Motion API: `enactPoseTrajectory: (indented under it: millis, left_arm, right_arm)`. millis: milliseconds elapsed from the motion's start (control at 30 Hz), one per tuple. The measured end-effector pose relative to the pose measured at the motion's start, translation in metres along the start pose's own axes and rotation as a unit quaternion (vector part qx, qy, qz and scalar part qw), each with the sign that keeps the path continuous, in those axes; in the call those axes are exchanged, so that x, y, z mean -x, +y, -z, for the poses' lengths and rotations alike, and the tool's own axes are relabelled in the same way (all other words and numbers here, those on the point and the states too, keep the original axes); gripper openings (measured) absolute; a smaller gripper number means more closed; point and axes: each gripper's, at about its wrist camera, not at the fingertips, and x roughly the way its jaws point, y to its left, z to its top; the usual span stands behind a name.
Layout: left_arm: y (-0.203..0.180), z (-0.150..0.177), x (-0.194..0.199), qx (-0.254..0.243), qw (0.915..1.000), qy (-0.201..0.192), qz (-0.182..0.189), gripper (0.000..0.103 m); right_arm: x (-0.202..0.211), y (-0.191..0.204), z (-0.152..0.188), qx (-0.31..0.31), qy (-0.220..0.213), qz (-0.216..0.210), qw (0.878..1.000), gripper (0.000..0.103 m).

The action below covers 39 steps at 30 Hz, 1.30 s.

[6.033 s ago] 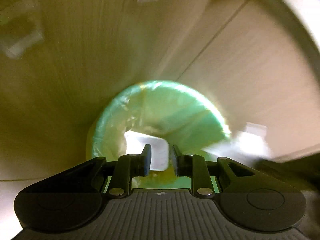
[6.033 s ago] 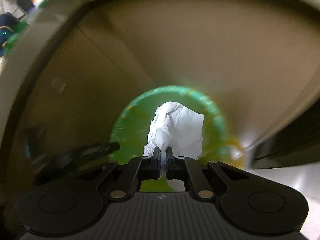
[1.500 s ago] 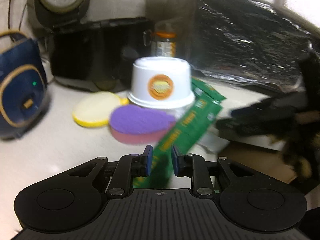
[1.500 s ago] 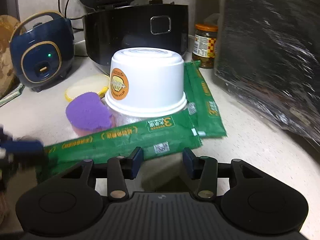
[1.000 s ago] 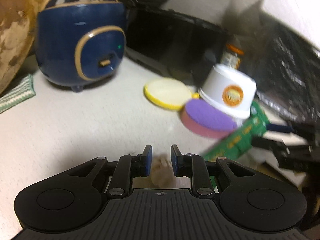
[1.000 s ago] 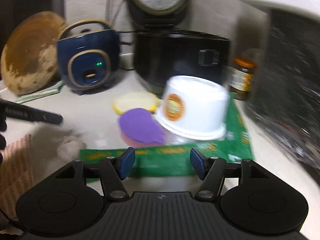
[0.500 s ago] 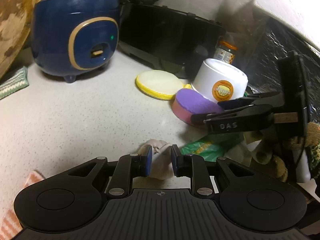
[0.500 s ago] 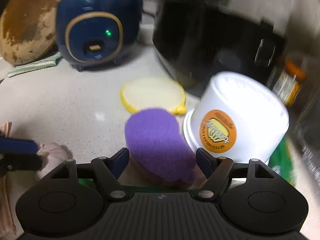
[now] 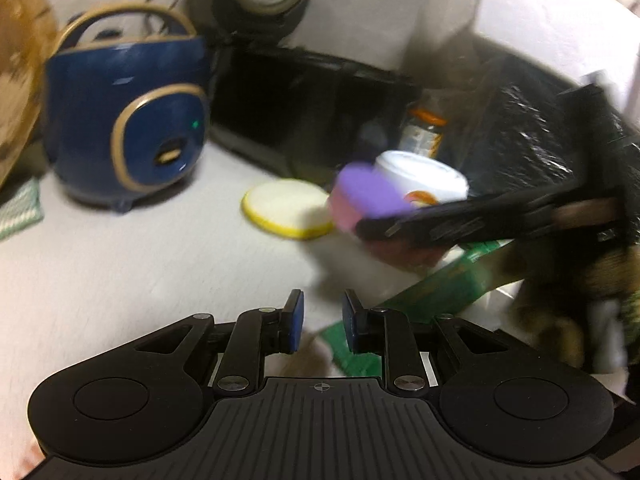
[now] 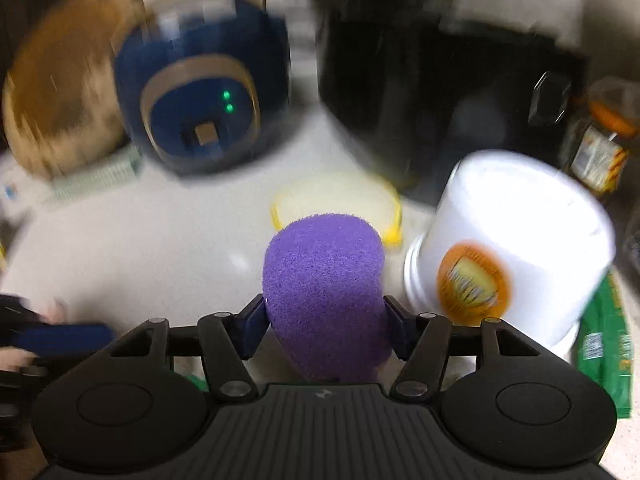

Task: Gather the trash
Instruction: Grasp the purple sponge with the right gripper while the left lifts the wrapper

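My right gripper is shut on a purple-and-pink sponge and holds it above the counter; it also shows in the left wrist view. An upturned white cup with an orange label stands to its right on green packets. My left gripper is open, low over the counter. A crumpled beige tissue lies just under its jaws, beside the end of a green packet.
A blue rice cooker stands at the back left, a black cooker behind. A yellow-rimmed lid lies on the white counter. A jar stands at the back right by a black foil-wrapped box.
My right gripper closed on the purple sponge and lifted it off the counter. My left gripper drew nearer over the tissue, which now sits under its jaws.
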Motion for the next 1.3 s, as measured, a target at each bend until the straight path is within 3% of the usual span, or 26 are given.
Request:
enactPoseTrajectory:
  millis: [100,233,300,400,600,833,1033,1300]
  left_arm:
    - [-0.016,-0.006,-0.008,-0.038,0.999,0.002,0.022,0.024]
    - [-0.05,-0.012,-0.033,-0.129,0.9884,0.026,0.077,0.024]
    - [-0.071,-0.013,-0.046,-0.188,0.9766,0.044,0.094,0.024]
    - [-0.1,-0.014,-0.065,-0.272,0.9561,0.065,0.087,0.028]
    - [-0.122,-0.008,-0.099,-0.329,0.9356,0.111,0.063,0.03]
    - [-0.118,-0.005,-0.112,-0.29,0.9426,0.14,0.088,0.041]
    - [-0.114,-0.007,-0.116,-0.3,0.9431,0.127,0.066,0.047]
    - [-0.099,-0.019,-0.129,-0.244,0.9558,0.142,0.083,0.055]
  right_arm:
    - [0.057,-0.014,0.002,-0.023,-0.062,0.007,0.998,0.06]
    - [0.124,-0.056,0.03,-0.051,-0.114,0.086,0.988,0.061]
    - [0.145,-0.088,0.055,-0.081,-0.105,0.143,0.981,0.061]
    - [0.167,-0.133,0.092,-0.153,-0.079,0.188,0.967,0.061]
    - [0.187,-0.165,0.145,-0.226,-0.07,0.238,0.942,0.061]
    - [0.17,-0.161,0.168,-0.221,-0.034,0.262,0.939,0.061]
    - [0.154,-0.153,0.167,-0.207,-0.016,0.265,0.941,0.062]
    - [0.147,-0.139,0.17,-0.176,-0.01,0.288,0.941,0.066]
